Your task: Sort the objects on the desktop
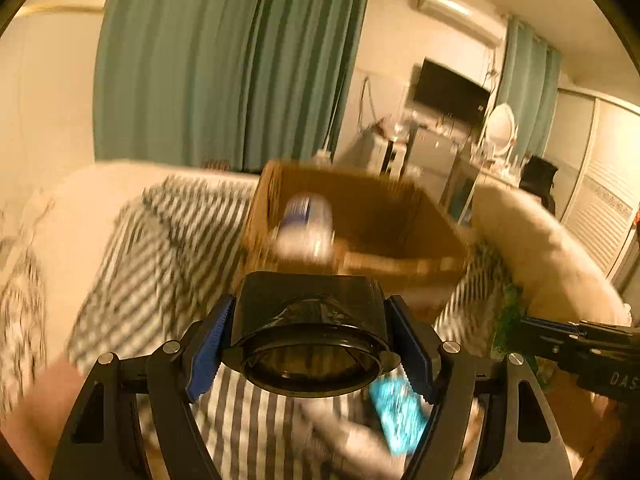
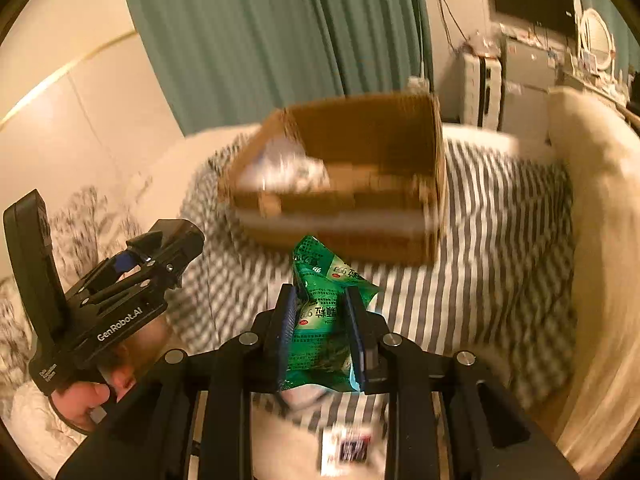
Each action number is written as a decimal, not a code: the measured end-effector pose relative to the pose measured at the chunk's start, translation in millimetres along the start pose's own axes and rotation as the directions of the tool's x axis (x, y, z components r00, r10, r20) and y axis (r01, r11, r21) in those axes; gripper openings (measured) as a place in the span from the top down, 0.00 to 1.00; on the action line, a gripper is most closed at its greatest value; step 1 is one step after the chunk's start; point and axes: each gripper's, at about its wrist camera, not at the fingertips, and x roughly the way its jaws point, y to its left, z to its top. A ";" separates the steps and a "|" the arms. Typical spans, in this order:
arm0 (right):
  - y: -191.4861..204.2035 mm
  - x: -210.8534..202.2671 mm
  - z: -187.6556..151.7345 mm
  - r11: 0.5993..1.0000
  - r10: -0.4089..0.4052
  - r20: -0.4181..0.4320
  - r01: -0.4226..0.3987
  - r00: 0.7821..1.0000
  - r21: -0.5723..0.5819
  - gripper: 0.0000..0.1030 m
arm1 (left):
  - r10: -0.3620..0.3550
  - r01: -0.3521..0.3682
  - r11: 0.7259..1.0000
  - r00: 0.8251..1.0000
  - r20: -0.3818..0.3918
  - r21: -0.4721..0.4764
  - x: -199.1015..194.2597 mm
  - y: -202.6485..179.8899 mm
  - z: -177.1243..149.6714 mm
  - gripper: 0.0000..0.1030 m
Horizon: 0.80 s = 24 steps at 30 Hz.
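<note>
While the left gripper (image 1: 310,344) has its fingers clamped on a black plastic lens-like cup (image 1: 310,320), the right gripper (image 2: 322,332) pinches a green printed sachet (image 2: 324,312) before the open brown cardboard box (image 2: 360,160) on the striped bed (image 2: 500,220).

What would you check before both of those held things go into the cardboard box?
1. Left gripper grips the black container on both sides: ok.
2. Right gripper clamps the green packet: ok.
3. Cardboard box open on top: ok.
4. Free space in the box beside the bottle: ok, right part looks bare.
5. Grippers apart from each other: ok.
6. Box sits steady on the striped cloth: cannot tell, blurred.
</note>
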 end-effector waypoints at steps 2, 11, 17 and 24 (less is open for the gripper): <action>-3.6 -2.1 23.6 1.000 0.006 0.038 -0.006 0.999 -0.006 0.77 | -0.009 0.008 1.000 1.000 0.029 0.018 7.2 -3.5 22.2 0.25; -30.2 30.8 123.2 1.000 -0.021 0.088 0.023 0.996 -0.016 0.77 | -0.061 0.055 0.995 0.996 0.071 0.085 74.5 -19.2 98.5 0.25; -52.1 58.0 126.2 1.000 -0.031 0.068 0.031 0.997 -0.001 0.77 | -0.105 0.105 0.991 0.994 -0.008 0.078 139.1 -28.4 111.6 0.25; -73.3 56.3 103.9 0.991 -0.130 0.091 0.127 0.987 0.038 0.30 | -0.043 0.047 0.988 0.999 -0.030 0.148 149.6 -33.1 95.2 0.00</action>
